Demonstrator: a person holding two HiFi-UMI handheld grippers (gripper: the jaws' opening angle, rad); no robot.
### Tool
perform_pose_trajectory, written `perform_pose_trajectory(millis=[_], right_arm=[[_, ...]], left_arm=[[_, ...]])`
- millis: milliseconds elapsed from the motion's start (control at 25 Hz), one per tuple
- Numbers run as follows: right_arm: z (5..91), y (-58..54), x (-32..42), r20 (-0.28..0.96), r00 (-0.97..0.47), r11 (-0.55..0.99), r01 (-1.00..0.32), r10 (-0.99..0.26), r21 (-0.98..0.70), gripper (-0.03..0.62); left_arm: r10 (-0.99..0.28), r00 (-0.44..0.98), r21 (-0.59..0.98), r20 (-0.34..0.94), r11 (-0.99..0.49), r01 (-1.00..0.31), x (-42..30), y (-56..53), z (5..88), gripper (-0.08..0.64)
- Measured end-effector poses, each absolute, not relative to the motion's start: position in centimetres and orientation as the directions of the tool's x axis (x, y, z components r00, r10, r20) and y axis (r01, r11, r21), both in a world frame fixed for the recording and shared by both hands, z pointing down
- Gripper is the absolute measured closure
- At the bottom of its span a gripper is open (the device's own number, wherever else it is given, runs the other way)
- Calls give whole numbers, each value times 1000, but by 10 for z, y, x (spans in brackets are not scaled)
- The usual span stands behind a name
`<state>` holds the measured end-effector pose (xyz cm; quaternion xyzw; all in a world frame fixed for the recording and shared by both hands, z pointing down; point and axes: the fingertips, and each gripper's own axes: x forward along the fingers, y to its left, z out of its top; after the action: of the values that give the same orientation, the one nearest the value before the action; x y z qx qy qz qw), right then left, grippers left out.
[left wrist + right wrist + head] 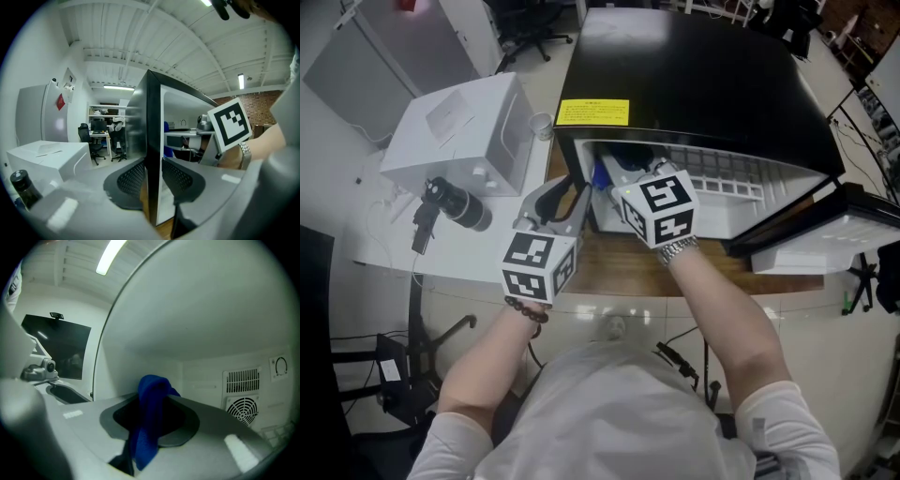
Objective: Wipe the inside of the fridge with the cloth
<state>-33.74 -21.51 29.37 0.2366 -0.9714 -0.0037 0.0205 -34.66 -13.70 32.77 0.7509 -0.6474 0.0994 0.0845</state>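
Cloth (146,437) clamped in right gripper (154,401) should press flat against inner wall of fridge (694,84); left gripper (153,176) loosely straddles fridge edge.

Bright overhead strip lights (241,80) — fisheye warp, dark corners in both gripper views, foreground soft.

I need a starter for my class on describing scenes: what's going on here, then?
A person with a gripper in each hand is working at a small black fridge, whose door stands open. The right gripper is shut on a blue cloth and reaches inside the fridge. The left gripper straddles the front edge of the fridge's side wall; whether its jaws press on it is unclear.
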Motion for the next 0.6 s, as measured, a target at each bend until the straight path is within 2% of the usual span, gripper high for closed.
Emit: perform_pose_trajectory(millis=[600], right_arm=[[307, -252, -348, 106, -855, 861, -508, -508, 25, 489]], left_arm=[[-954, 128, -8, 270, -135, -991, -346, -137, 328, 446]])
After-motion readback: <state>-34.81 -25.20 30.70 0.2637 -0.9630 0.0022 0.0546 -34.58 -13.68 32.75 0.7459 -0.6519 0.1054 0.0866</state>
